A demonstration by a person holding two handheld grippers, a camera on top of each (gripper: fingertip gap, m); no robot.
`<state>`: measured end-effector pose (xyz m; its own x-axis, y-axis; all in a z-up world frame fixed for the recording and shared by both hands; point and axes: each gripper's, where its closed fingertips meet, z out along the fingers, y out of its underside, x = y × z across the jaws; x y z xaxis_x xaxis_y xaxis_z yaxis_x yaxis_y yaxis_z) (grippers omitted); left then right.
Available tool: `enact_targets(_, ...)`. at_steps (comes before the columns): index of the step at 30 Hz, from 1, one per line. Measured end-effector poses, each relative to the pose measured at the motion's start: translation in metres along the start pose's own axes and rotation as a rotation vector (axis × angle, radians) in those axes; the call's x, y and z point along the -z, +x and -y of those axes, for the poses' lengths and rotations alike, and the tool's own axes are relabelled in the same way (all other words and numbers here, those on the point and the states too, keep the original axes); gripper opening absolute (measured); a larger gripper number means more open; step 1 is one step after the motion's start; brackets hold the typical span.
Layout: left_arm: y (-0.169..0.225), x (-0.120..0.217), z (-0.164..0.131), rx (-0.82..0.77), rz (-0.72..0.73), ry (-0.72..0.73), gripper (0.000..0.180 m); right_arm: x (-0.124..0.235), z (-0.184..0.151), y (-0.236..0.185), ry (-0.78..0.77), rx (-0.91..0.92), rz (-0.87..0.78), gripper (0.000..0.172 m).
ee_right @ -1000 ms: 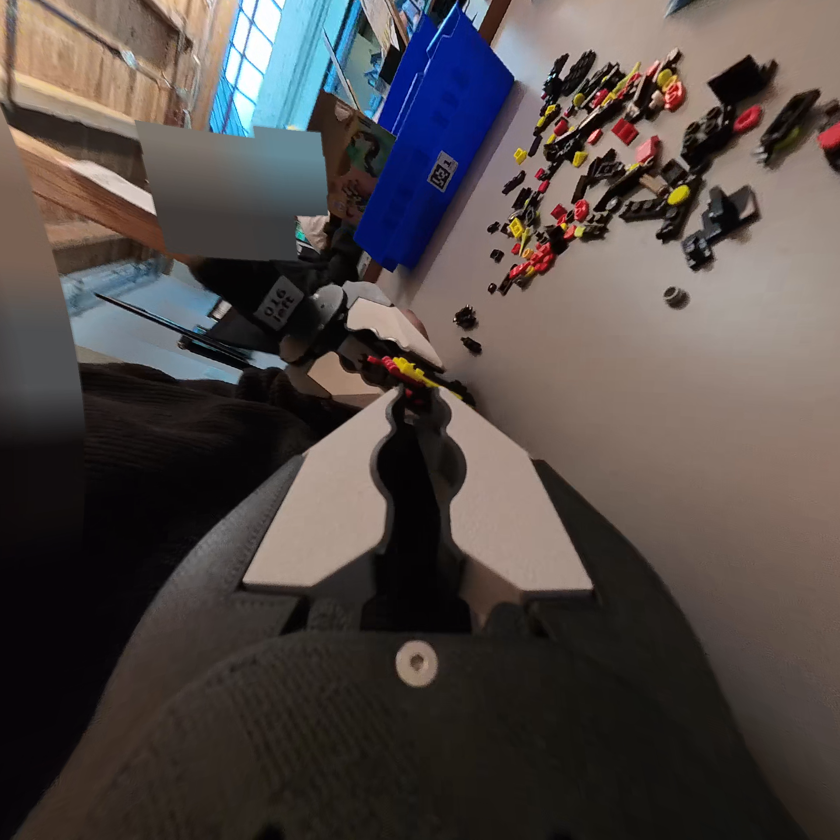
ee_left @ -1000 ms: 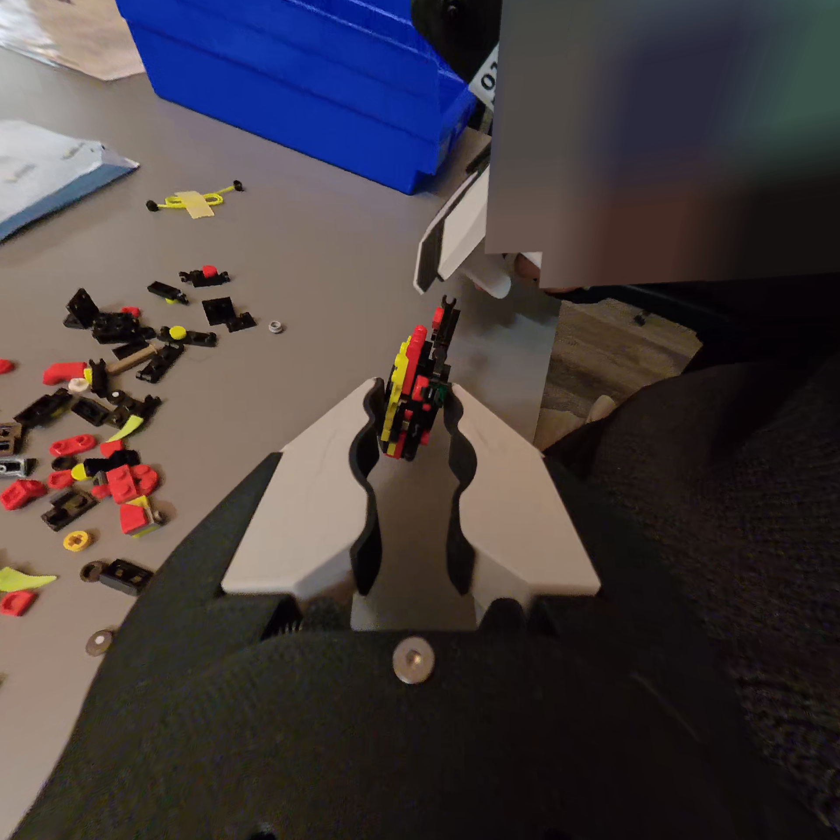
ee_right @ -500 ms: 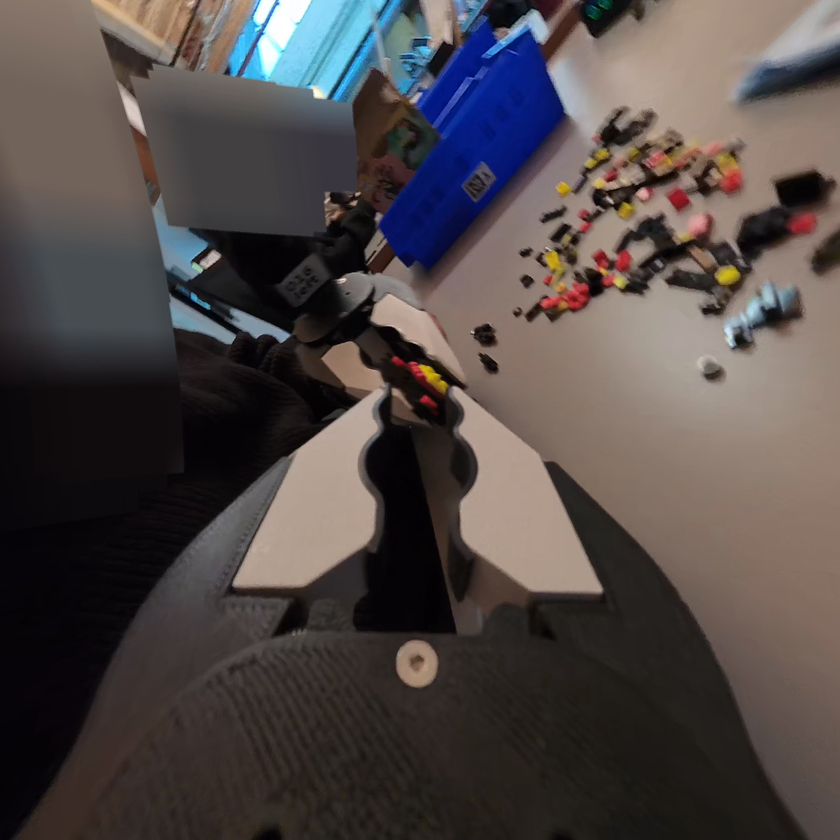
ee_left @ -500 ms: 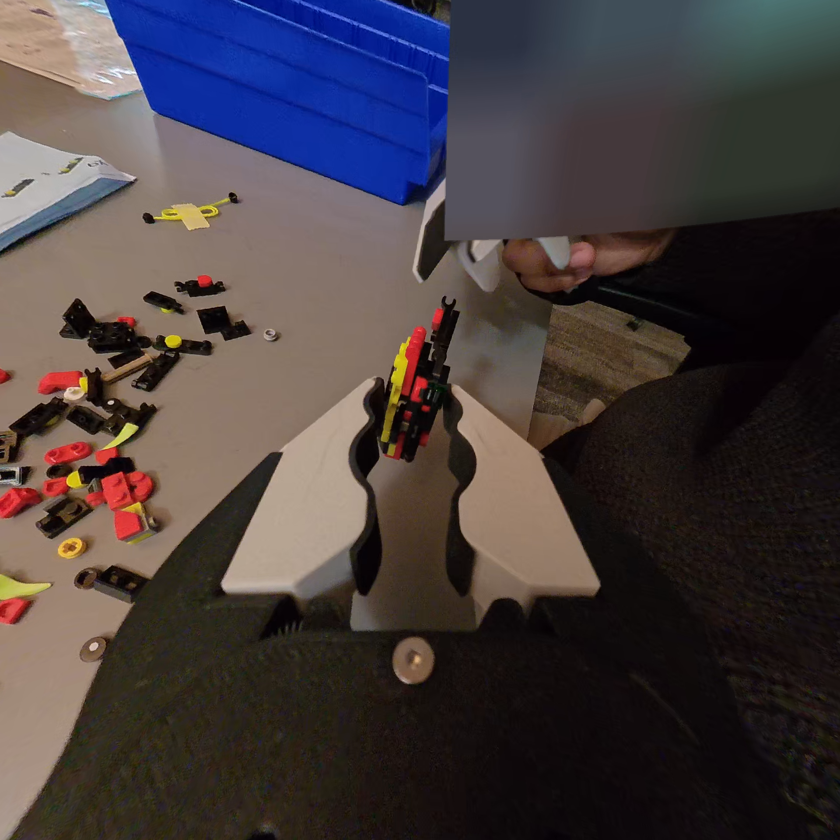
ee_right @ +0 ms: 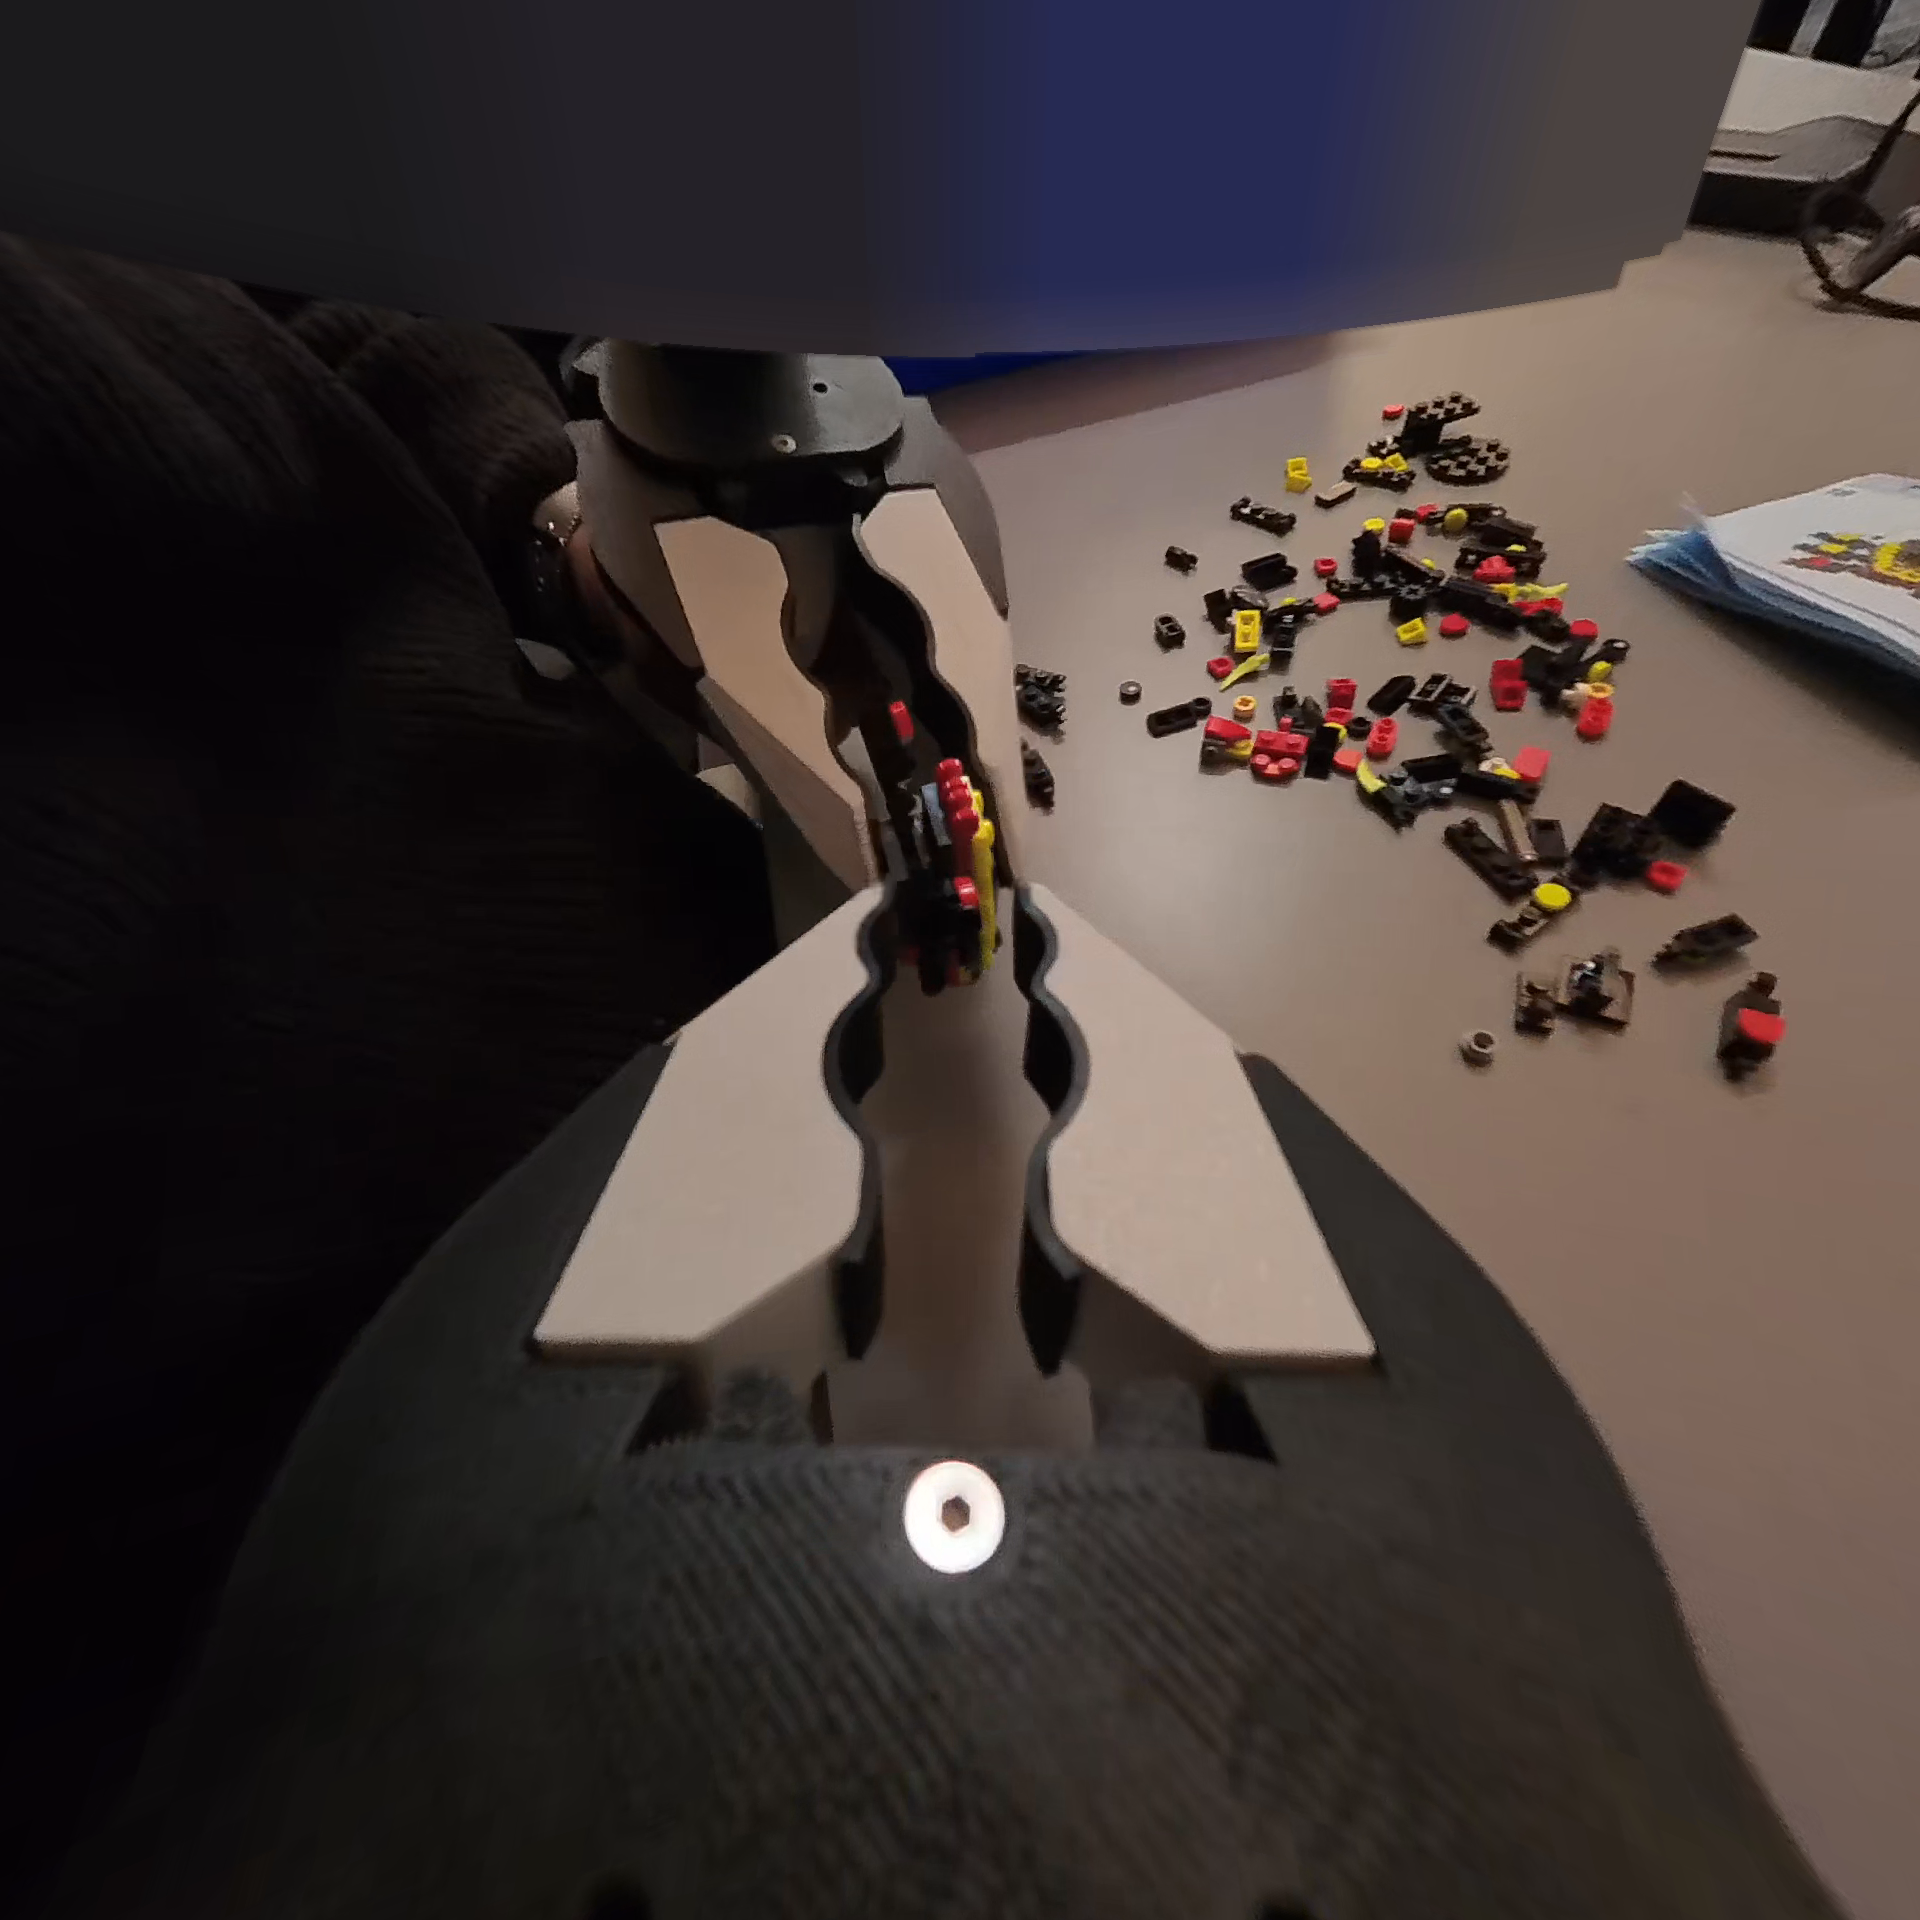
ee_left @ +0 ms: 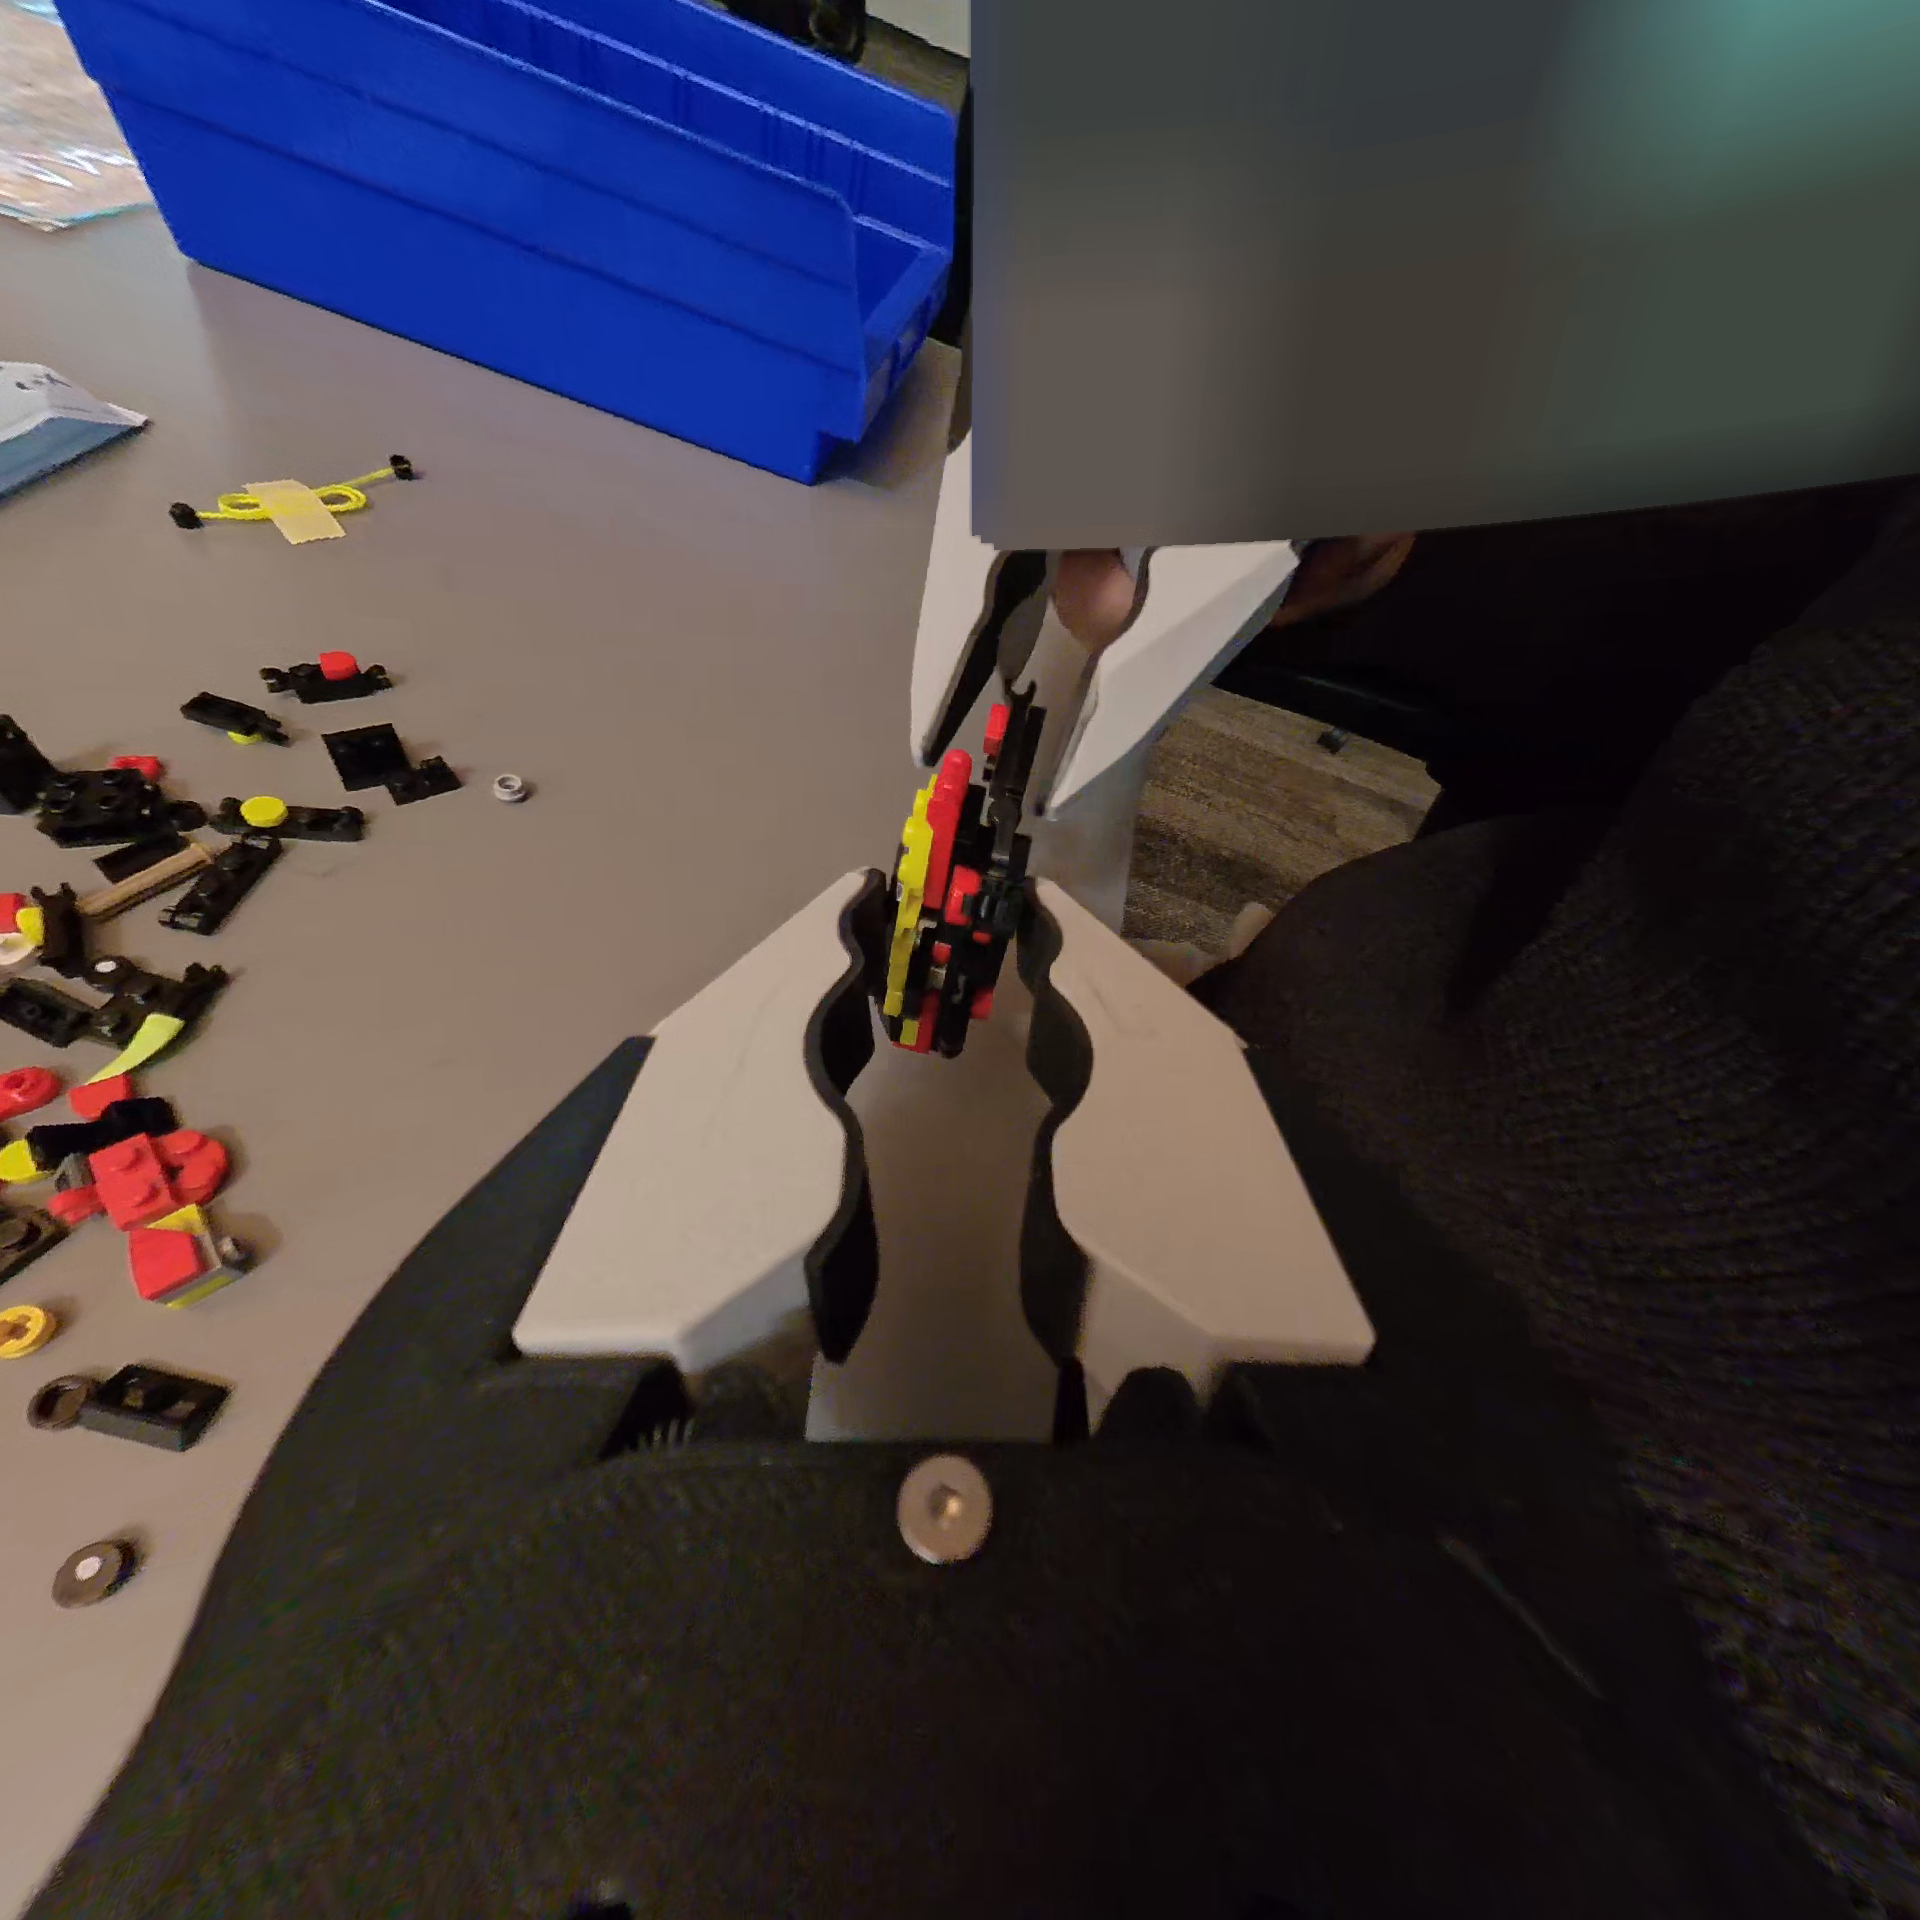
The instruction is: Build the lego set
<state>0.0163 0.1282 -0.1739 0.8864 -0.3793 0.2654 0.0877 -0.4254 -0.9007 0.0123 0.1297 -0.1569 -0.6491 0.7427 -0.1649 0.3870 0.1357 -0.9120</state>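
My left gripper (ee_left: 951, 894) is shut on a small red, yellow and black brick assembly (ee_left: 945, 935) and holds it upright above the grey table (ee_left: 582, 644) near its edge. My right gripper (ee_right: 951, 914) faces it from the other side. Its fingertips straddle the far end of the same assembly (ee_right: 956, 883). A slit shows between its right pad and the bricks, so it counts as open. In the left wrist view the right gripper's fingers (ee_left: 1132, 707) stand on either side of the assembly's black top piece.
A blue bin (ee_left: 520, 208) stands at the back of the table. Several loose red, yellow and black bricks (ee_right: 1455, 675) lie spread on it, also in the left wrist view (ee_left: 135, 1039). A booklet (ee_right: 1808, 561) lies beyond them. A person's dark sleeve (ee_left: 1610, 1039) is close by. Only a small space, under 4 cm, lies between the two pairs of fingers.
My right gripper has opened wider, rolled round and moved in from the side, so its tips now straddle the assembly's far end. My left gripper kept its hold, nearly still.
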Motion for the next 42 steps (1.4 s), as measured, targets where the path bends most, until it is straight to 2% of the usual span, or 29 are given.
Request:
enact_targets(3, 0.004, 0.001, 0.001, 0.051, -0.043, 0.011, 0.021, 0.001, 0.003, -0.006, 0.025, -0.021, 0.046, 0.010)
enact_targets(6, 0.009, 0.002, 0.004, 0.117, -0.105, 0.034, 0.021, 0.002, 0.007, -0.009, 0.051, -0.066, 0.089, 0.009)
enact_targets(13, 0.019, 0.008, 0.015, 0.228, -0.243, 0.096, 0.020, 0.010, 0.016, -0.018, 0.122, -0.279, 0.264, 0.007)
enact_targets(22, 0.032, 0.016, 0.027, 0.353, -0.402, 0.156, 0.020, 0.016, 0.028, -0.027, 0.187, -0.447, 0.433, 0.007)
enact_targets(28, 0.026, 0.015, 0.025, 0.359, -0.353, 0.147, 0.021, 0.014, 0.025, -0.020, 0.156, -0.406, 0.350, 0.008)
enact_targets(36, 0.011, 0.013, 0.023, 0.404, -0.245, 0.151, 0.021, 0.016, 0.020, 0.005, 0.089, -0.254, 0.066, 0.008)
enact_targets(38, 0.002, 0.021, 0.024, 0.443, -0.237, 0.184, 0.021, 0.038, 0.022, 0.028, 0.143, -0.262, -0.030, 0.008)
enact_targets(40, -0.004, 0.026, 0.028, 0.441, -0.225, 0.207, 0.020, 0.054, 0.036, 0.032, 0.268, -0.330, 0.011, 0.007)
enact_targets(42, -0.007, 0.028, 0.033, 0.422, -0.207, 0.221, 0.020, 0.049, 0.031, 0.034, 0.237, -0.317, -0.018, 0.007)
